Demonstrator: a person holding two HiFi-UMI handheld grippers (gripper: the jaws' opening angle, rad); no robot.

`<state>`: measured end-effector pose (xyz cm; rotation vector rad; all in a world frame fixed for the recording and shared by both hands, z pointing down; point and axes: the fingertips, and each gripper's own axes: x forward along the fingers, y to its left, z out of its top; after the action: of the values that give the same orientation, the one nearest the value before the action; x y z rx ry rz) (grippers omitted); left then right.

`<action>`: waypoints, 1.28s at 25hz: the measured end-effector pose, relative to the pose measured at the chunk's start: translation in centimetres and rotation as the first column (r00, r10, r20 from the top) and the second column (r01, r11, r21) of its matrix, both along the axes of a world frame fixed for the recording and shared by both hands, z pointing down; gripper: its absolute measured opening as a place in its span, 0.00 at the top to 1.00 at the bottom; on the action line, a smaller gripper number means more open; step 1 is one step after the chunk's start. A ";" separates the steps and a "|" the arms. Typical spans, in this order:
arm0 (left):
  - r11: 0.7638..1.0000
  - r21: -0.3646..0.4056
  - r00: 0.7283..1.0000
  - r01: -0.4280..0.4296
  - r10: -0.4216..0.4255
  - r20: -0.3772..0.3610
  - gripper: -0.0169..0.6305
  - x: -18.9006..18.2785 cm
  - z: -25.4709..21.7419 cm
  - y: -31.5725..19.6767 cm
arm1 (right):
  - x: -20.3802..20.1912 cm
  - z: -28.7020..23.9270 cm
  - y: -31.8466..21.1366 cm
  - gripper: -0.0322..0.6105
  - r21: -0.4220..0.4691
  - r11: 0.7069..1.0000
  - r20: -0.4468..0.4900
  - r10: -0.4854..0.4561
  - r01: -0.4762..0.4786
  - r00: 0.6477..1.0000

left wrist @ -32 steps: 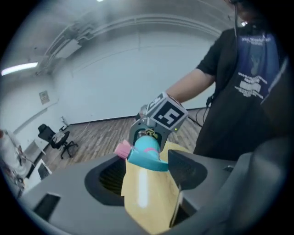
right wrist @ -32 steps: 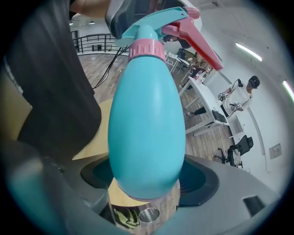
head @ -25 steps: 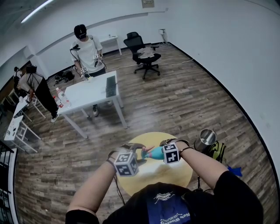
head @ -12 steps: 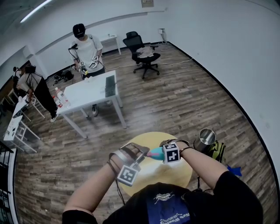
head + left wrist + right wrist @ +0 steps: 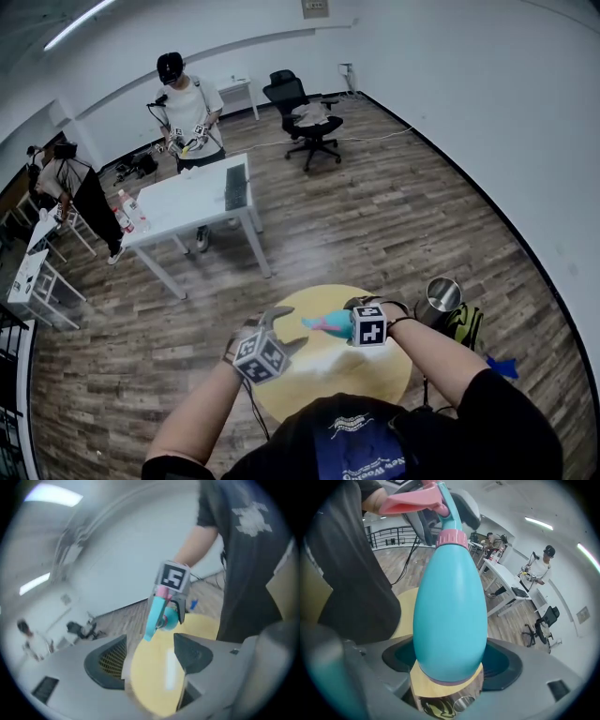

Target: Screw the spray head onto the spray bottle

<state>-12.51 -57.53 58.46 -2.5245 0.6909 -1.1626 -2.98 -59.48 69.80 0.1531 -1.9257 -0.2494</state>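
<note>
Spray bottle (image 5: 450,606) in right hand-held gripper (image 5: 451,665) over table (image 5: 380,380), far side

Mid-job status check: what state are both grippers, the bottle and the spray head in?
left gripper: open, empty, jaws have just been opening
right gripper: shut on the bottle's body
spray bottle: held above the yellow table
spray head: on the bottle's neck; tightness not visible
</note>
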 end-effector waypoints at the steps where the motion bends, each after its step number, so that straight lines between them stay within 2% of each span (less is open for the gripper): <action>1: 0.987 -0.142 0.987 0.076 -0.095 -0.132 0.43 -0.5 0.0 -0.2 | 0.3 0.0 -0.4 0.28 0.024 1.000 -0.008 0.015 -0.015 1.000; 2: 0.946 -0.300 0.946 0.120 -0.201 -0.256 0.43 -0.8 -0.1 -0.2 | 0.7 0.0 -0.8 0.28 0.047 0.998 -0.016 0.030 -0.029 0.999; 3: 0.883 -0.453 0.882 0.125 -0.308 -0.358 0.43 -0.9 -0.1 -0.2 | 0.9 0.0 -1.1 0.28 0.069 0.997 -0.023 0.044 -0.042 0.999; 4: 0.808 -0.581 0.805 0.093 -0.404 -0.434 0.43 -0.9 -0.2 -0.2 | 1.0 0.0 -1.5 0.28 0.090 0.995 -0.027 0.055 -0.052 0.998; 5: 0.733 -0.679 0.725 0.035 -0.486 -0.488 0.43 -0.7 -0.4 -0.2 | 1.0 -0.2 -1.8 0.28 0.112 0.992 -0.030 0.063 -0.059 0.998; 7: 0.583 -0.805 0.574 -0.107 -0.625 -0.529 0.43 0.0 -0.8 0.0 | 0.9 -0.6 -2.4 0.28 0.157 0.985 -0.035 0.075 -0.069 0.997; 9: 0.425 -0.874 0.454 -0.236 -0.747 -0.485 0.43 0.6 -1.0 0.2 | 0.8 -1.2 -3.0 0.28 0.192 0.977 -0.028 0.098 -0.091 0.995; 10: 0.356 -0.888 0.403 -0.292 -0.796 -0.452 0.43 0.7 -1.3 0.3 | 0.7 -1.5 -3.3 0.28 0.203 0.974 -0.022 0.111 -0.104 0.994; 11: 0.311 -0.885 0.356 -0.347 -0.829 -0.431 0.43 0.8 -1.7 0.1 | 0.6 -1.8 -3.6 0.28 0.211 0.971 -0.020 0.120 -0.113 0.993; 12: 0.295 -0.869 0.311 -0.396 -0.848 -0.429 0.43 0.6 -2.2 -0.2 | 0.5 -2.0 -3.7 0.28 0.218 0.969 -0.022 0.121 -0.113 0.992; 14: 0.310 -0.836 0.236 -0.452 -0.862 -0.448 0.42 -0.1 -3.2 -1.1 | 0.3 -2.0 -3.7 0.28 0.232 0.968 -0.039 0.107 -0.095 0.994; 15: 0.317 -0.833 0.223 -0.454 -0.865 -0.451 0.42 -0.3 -3.3 -1.4 | 0.3 -1.9 -3.5 0.28 0.240 0.967 -0.049 0.097 -0.083 0.994; 16: 0.316 -0.840 0.234 -0.441 -0.863 -0.447 0.42 -0.1 -3.2 -1.4 | 0.3 -1.9 -3.3 0.28 0.249 0.966 -0.059 0.089 -0.072 0.994; 17: 0.308 -0.855 0.266 -0.418 -0.858 -0.439 0.42 0.3 -2.9 -1.1 | 0.2 -1.8 -3.1 0.28 0.257 0.964 -0.065 0.082 -0.063 0.994; 19: 0.290 -0.881 0.350 -0.375 -0.836 -0.424 0.42 1.7 -2.4 -0.3 | -0.1 -1.9 -2.9 0.28 0.268 0.962 -0.078 0.070 -0.047 0.994; 20: 0.290 -0.887 0.384 -0.360 -0.820 -0.424 0.42 2.2 -2.3 0.0 | -0.3 -2.0 -2.9 0.28 0.271 0.962 -0.084 0.064 -0.039 0.994; 21: 0.299 -0.889 0.410 -0.348 -0.804 -0.431 0.42 2.4 -2.2 0.1 | -0.4 -2.0 -2.9 0.28 0.271 0.962 -0.088 0.060 -0.034 0.994; 24: 0.353 -0.877 0.482 -0.326 -0.737 -0.475 0.43 2.4 -2.0 0.4 | -0.4 -1.9 -2.6 0.28 0.259 0.966 -0.092 0.043 -0.018 0.995; 27: 0.391 -0.871 0.549 -0.298 -0.676 -0.491 0.43 2.8 -2.5 1.0 | -0.3 -2.0 -2.1 0.28 0.239 0.971 -0.091 0.027 -0.005 0.995; 28: 0.411 -0.866 0.579 -0.284 -0.647 -0.496 0.43 3.0 -2.6 1.2 | -0.3 -1.9 -2.0 0.28 0.227 0.974 -0.091 0.023 -0.001 0.996; 32: 0.531 -0.817 0.750 -0.225 -0.441 -0.494 0.43 3.9 -2.0 2.7 | -0.1 -1.3 -1.1 0.28 0.184 0.982 -0.104 -0.013 0.032 0.994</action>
<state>-8.60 -54.83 56.44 -3.9250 0.4660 -0.6313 -3.09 -60.60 68.55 0.2377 -1.8016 -0.4447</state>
